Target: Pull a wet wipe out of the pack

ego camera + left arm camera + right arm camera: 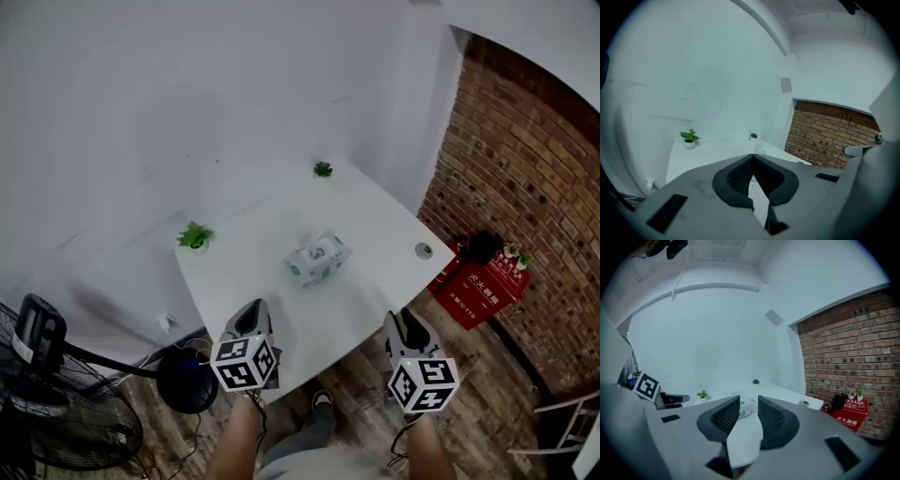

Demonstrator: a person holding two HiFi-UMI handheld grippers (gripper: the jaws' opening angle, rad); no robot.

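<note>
The wet wipe pack (317, 258) lies near the middle of the white table (375, 225), with a white wipe sticking up from its top. Both grippers hover at the table's near edge, well short of the pack. My left gripper (253, 311) is at the left, and in its own view the jaw tips (752, 157) touch with nothing between them. My right gripper (406, 321) is at the right, its jaws (748, 400) a small gap apart. Through that gap the pack (748, 408) shows ahead. My left jaws hide the pack in the left gripper view.
A small potted plant (195, 236) stands at the table's left corner and another (322, 169) at the far corner. A round cable port (424, 250) sits near the right edge. A red box (483, 286) stands by the brick wall (525, 169); a fan (56, 412) is on the floor at left.
</note>
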